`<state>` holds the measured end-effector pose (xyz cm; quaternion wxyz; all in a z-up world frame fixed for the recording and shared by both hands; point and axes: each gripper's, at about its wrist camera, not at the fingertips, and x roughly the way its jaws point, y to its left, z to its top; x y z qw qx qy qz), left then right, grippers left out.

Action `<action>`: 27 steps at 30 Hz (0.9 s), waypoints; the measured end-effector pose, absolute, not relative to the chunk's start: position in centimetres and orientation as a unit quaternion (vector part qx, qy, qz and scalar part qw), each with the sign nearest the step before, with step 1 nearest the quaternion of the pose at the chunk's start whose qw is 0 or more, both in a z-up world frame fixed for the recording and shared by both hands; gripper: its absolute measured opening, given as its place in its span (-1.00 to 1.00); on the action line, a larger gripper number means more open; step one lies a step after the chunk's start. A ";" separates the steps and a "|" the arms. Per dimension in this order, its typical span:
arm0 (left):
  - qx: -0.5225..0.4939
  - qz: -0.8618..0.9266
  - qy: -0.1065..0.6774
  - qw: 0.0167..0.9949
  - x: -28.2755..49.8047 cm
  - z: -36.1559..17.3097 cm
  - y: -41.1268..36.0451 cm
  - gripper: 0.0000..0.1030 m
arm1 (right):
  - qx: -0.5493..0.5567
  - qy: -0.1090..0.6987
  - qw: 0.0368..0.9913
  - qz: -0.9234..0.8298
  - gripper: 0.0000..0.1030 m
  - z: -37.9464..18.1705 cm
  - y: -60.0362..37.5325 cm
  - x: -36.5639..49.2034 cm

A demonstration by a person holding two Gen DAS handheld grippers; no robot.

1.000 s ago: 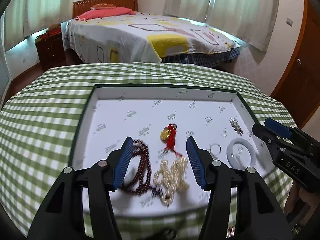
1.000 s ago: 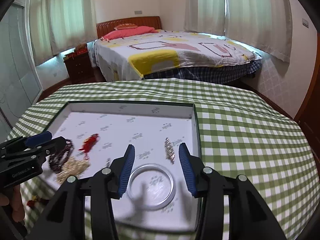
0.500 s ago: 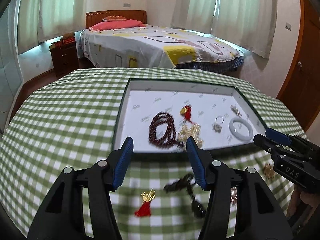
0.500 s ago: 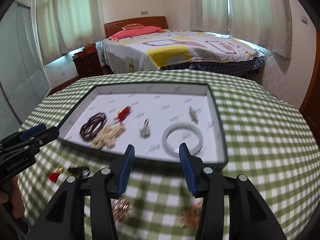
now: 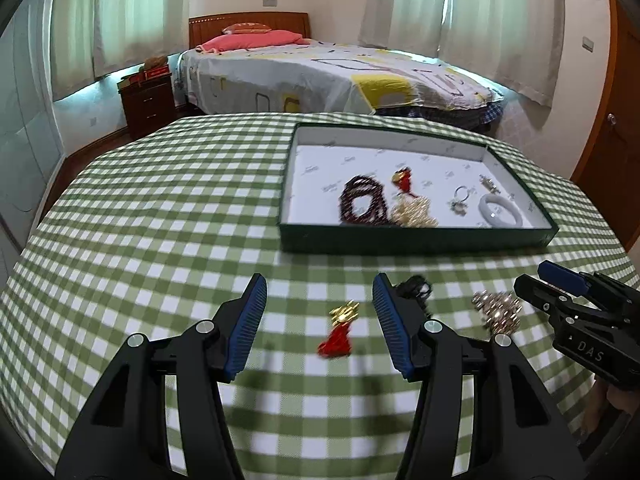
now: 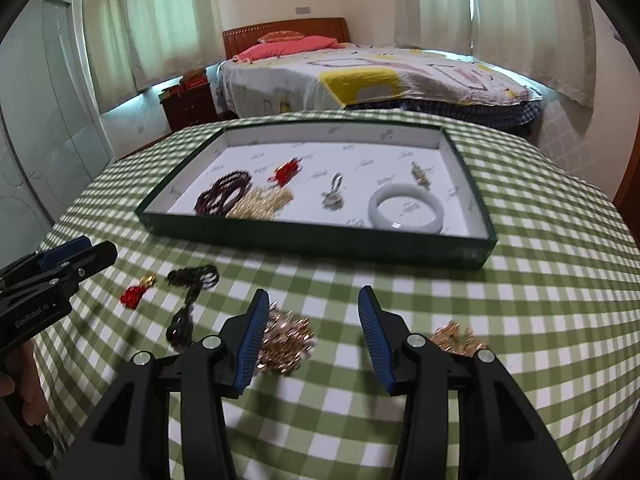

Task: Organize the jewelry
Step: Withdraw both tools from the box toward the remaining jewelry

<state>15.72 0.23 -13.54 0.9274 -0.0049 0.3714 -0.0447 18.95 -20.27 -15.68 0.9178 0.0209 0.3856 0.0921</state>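
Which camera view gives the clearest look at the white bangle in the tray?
The right wrist view: the white bangle lies large, whole and unobstructed near the front right of the tray. The left wrist view shows the white bangle too, but smaller, farther away, with its near edge cut by the tray wall.

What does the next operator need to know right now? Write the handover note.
Left hand-held gripper: open, empty, hovering over the red tassel charm on the cloth.
Right hand-held gripper: open, empty, over the cloth beside the gold-and-pearl cluster.
In the tray: dark bead bracelet, pale gold bead pile, red charm, silver ring piece, white bangle, small gold pendant.
Not yet in the tray, on the checked cloth: red tassel charm, black cord necklace, gold-and-pearl cluster, gold piece at the right.
Left to do: move those four into the tray.
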 end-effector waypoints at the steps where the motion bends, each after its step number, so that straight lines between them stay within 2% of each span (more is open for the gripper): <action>1: -0.006 -0.042 0.373 0.927 15.6 -13.7 0.5 0.05 | 0.020 0.389 0.916 0.096 -0.08 -15.9 -20.0 18.9; 4: -0.016 -0.033 0.381 0.924 15.3 -14.1 1.5 0.05 | 0.014 0.394 0.913 0.103 0.02 -16.4 -19.1 18.9; 17: -0.021 -0.036 0.390 0.920 15.2 -14.7 1.7 0.05 | -0.004 0.423 0.900 0.107 0.14 -17.8 -18.1 18.8; 20: -0.020 -0.040 0.394 0.918 15.3 -14.9 1.5 0.05 | -0.013 0.423 0.900 0.107 0.11 -18.0 -17.9 18.6; 23: -0.019 -0.046 0.399 0.916 15.4 -15.2 1.1 0.05 | -0.022 0.420 0.901 0.109 -0.10 -17.9 -17.8 18.3; 27: -0.017 -0.053 0.405 0.912 15.6 -15.5 0.6 0.05 | -0.014 0.416 0.903 0.112 -0.13 -17.8 -18.2 17.8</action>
